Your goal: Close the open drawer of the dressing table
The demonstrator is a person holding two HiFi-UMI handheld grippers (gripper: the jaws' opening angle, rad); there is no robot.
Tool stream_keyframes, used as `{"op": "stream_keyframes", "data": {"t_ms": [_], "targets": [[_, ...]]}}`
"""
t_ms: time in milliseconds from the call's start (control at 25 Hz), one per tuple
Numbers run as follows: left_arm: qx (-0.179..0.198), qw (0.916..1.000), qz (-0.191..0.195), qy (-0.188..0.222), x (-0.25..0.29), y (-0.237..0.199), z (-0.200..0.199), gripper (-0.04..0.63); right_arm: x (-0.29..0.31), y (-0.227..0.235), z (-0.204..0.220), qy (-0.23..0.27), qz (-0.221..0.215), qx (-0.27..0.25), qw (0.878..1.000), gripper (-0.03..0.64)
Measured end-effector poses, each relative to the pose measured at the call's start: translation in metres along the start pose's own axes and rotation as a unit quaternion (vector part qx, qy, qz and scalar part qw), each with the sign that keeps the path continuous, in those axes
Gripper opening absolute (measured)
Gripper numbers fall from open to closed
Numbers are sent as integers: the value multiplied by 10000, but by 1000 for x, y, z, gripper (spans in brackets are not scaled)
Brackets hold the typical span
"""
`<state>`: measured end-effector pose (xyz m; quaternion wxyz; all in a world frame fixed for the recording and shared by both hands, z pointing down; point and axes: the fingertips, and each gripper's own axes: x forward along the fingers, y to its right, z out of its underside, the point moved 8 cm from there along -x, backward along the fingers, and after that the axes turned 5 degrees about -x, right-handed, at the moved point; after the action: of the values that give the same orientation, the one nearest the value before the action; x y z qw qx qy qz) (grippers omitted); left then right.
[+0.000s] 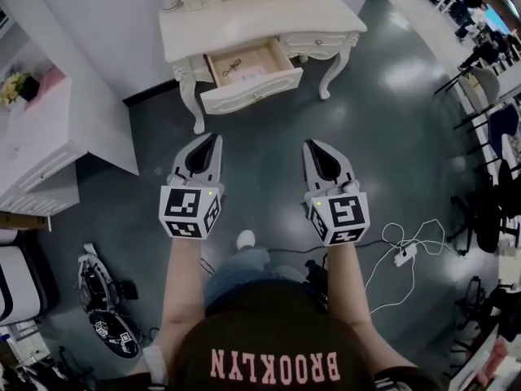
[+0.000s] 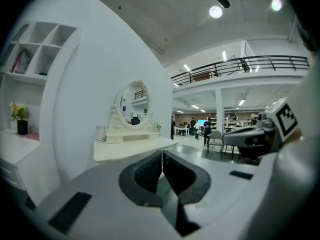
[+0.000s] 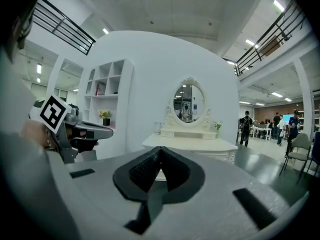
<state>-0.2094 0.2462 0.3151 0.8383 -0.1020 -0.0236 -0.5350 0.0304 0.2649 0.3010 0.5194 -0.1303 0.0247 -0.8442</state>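
Observation:
A white dressing table point(image 1: 260, 24) with curved legs stands against the white wall ahead. Its centre drawer point(image 1: 248, 76) is pulled out, with a small dark item and some paper inside. My left gripper point(image 1: 216, 139) hangs in the air short of the table, below the drawer's left end, jaws shut and empty. My right gripper point(image 1: 308, 147) floats level with it, below the drawer's right end, also shut on nothing. The table and its oval mirror point(image 2: 133, 104) show in the left gripper view. In the right gripper view the mirror point(image 3: 189, 100) stands above the tabletop point(image 3: 190, 143).
A white cabinet point(image 1: 45, 149) with flowers stands at the left. Cables and a power strip point(image 1: 404, 253) lie on the dark floor at the right, and bags point(image 1: 104, 304) at the lower left. Chairs point(image 1: 488, 129) line the right edge. People stand far off in the hall.

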Motion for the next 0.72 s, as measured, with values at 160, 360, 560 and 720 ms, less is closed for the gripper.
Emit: {"op": "stream_keyframes", "data": {"t_ms": [160,360,560,720], "targets": [[-41,10000,32,-29,15,-21,-2,6,26,0,-2,-94,94,1,9999,-3],[-173,9997,15,-144,25,-29,7,6,36,1,2,-196,106,37,9997,-3],[-191,9997,101,-150,39,-28,12,6,42,13,14,-251,181,181,9994,-3],[-142,9997,83,-152,54,-25,13,6,53,28,20,-174,204,218,9994,-3]]}}
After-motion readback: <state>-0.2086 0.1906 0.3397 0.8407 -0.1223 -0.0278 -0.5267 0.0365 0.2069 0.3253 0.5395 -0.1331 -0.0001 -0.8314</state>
